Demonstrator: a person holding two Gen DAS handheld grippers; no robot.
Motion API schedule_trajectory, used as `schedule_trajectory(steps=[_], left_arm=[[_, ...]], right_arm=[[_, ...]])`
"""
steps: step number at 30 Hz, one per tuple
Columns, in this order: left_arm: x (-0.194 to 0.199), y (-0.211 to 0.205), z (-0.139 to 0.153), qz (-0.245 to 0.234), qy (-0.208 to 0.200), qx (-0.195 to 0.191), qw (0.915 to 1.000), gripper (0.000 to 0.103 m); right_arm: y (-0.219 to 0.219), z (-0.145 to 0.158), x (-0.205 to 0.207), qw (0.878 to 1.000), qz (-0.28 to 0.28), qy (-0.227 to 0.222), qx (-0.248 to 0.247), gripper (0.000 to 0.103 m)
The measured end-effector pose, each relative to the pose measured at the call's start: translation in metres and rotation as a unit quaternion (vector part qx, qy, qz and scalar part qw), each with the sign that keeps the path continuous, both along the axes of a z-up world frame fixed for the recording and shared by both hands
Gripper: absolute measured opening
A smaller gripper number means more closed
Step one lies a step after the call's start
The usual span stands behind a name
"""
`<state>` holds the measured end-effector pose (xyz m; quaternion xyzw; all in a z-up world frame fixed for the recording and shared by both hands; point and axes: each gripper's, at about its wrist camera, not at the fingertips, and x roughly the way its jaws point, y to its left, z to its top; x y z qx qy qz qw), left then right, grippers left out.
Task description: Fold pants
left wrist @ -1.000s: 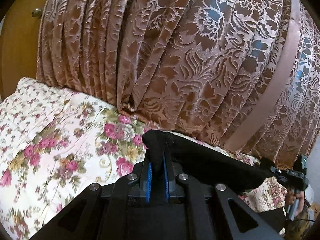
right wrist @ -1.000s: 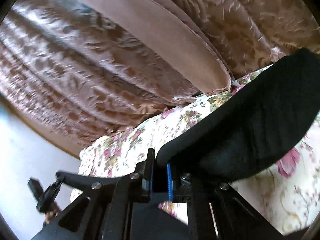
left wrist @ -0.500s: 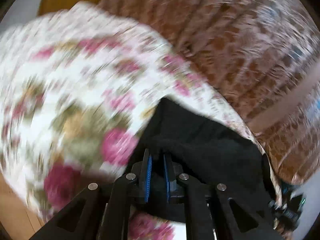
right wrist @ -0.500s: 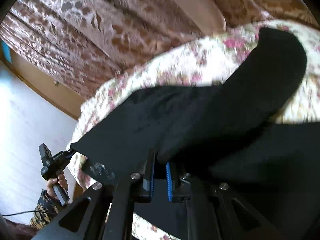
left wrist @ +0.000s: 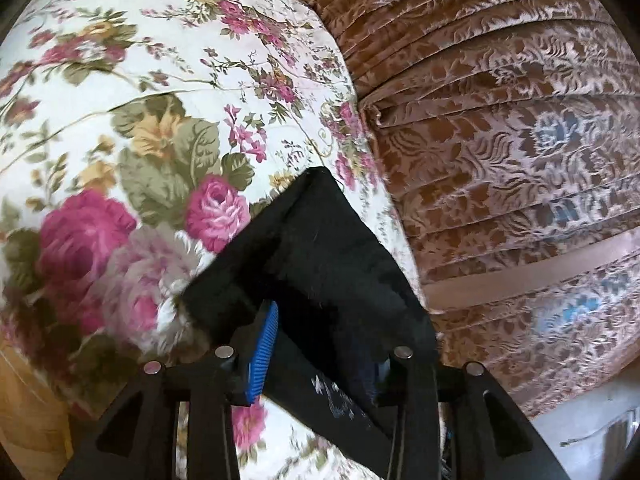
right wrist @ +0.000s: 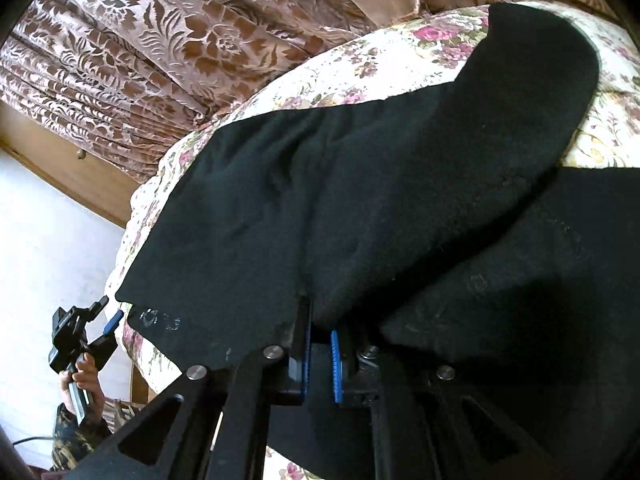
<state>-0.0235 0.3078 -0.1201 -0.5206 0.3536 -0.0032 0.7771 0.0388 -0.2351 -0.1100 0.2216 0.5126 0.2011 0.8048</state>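
Lying across the floral bedspread, black pants sit doubled over on the bed; left claw has just been opening, jaws now apart with a pants corner lying loose between them; right claw pinched tight on a fold of the fabric; brown patterned curtain hangs behind the bed.

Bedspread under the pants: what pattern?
Cream bedspread with pink roses and green leaves; clearest in the left wrist view.
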Motion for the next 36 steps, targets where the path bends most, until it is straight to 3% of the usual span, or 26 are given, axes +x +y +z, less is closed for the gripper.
schedule_trajectory(steps=[2,4,13,17,21,25,29,32,36], left_arm=[[0.011,-0.004,0.000,-0.008,0.004,0.018,0.9998,0.016],[0.018,-0.007,0.004,-0.008,0.007,0.040,0.9991,0.010],[0.007,-0.004,0.041,-0.020,-0.034,0.068,0.9970,0.007],[0.003,-0.004,0.029,-0.029,-0.006,0.086,0.9958,0.007],[-0.009,-0.002,0.007,-0.019,0.016,0.075,0.9969,0.007],[-0.016,-0.001,-0.009,-0.012,0.033,0.065,0.9973,0.007],[-0.017,0.000,-0.012,-0.009,0.032,0.061,0.9976,0.007],[-0.011,-0.003,-0.018,-0.012,0.056,0.084,0.9948,0.010],[-0.013,-0.002,-0.020,-0.007,0.066,0.085,0.9942,0.012]], right_arm=[[-0.001,0.001,0.000,1.000,-0.001,-0.001,0.003,0.008],[-0.001,0.004,-0.001,1.000,-0.003,-0.006,0.003,0.008],[-0.009,0.058,-0.019,0.997,-0.006,-0.072,0.020,0.006],[-0.007,0.072,-0.038,0.995,0.017,-0.093,0.010,0.006],[0.002,0.046,-0.056,0.997,0.037,-0.060,-0.018,0.006],[0.000,0.019,-0.060,0.999,0.030,-0.027,-0.017,0.006],[0.001,0.022,-0.063,0.999,0.029,-0.032,-0.027,0.006],[0.003,0.029,-0.062,0.998,0.038,-0.040,-0.034,0.006],[0.010,0.000,-0.057,0.997,0.044,-0.002,-0.057,0.006]])
